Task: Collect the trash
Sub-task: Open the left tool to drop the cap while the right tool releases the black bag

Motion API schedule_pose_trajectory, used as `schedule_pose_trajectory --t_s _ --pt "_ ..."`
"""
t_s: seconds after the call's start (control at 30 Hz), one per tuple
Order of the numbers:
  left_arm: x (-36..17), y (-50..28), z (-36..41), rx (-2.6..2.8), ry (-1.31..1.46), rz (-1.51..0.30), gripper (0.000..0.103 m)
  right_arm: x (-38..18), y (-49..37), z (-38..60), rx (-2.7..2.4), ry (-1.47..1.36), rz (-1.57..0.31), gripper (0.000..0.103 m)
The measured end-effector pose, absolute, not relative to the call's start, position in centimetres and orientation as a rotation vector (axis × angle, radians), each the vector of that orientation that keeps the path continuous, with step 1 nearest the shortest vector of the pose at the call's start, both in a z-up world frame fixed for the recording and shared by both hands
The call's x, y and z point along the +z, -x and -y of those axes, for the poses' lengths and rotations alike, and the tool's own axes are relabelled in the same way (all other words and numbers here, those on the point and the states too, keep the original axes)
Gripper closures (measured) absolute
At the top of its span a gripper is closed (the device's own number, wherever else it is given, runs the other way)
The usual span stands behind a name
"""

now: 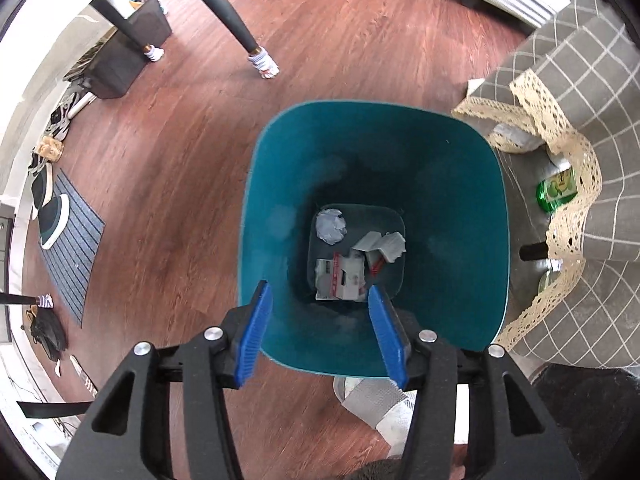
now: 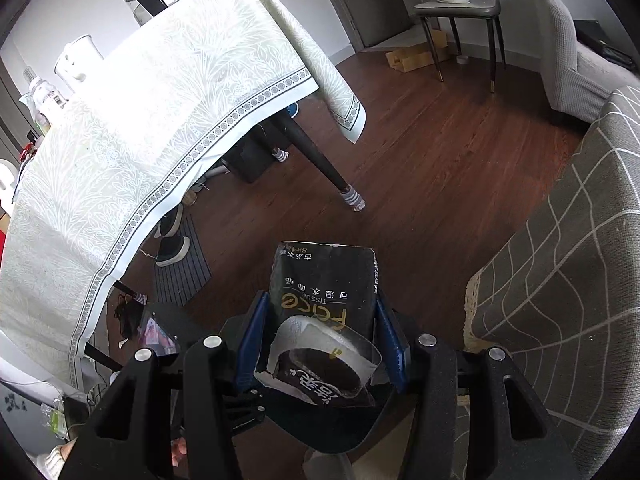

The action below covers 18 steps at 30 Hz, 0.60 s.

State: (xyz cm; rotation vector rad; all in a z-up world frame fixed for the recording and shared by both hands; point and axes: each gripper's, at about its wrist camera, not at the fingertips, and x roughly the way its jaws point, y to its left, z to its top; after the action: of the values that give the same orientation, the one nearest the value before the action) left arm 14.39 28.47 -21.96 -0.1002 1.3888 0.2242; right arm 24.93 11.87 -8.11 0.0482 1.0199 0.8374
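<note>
Directly over teal bin (image 1: 452,208) hangs left claw (image 1: 318,294), pointing almost straight down — blue pads (image 1: 256,332) apart, nothing between them. Bin floor holds crumpled paper ball (image 1: 331,226), torn white wrappers (image 1: 340,276), folded scrap (image 1: 384,245). Right claw (image 2: 320,312) clamps black tissue pack (image 2: 324,276) between its pads, above dark wood floor (image 2: 420,184). Grey checked cloth (image 2: 560,280) right, pale-clothed bench (image 2: 160,112) left — far behind.
</note>
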Motion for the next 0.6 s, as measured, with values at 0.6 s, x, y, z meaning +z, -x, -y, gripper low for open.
schedule_pose_trajectory --t_s 0.6 --pt "-13.7 -12.2 -31.5 0.259 0.219 -1.142 0.044 -12.9 -24.9 -15.9 0.82 0.04 -1.146 0.051"
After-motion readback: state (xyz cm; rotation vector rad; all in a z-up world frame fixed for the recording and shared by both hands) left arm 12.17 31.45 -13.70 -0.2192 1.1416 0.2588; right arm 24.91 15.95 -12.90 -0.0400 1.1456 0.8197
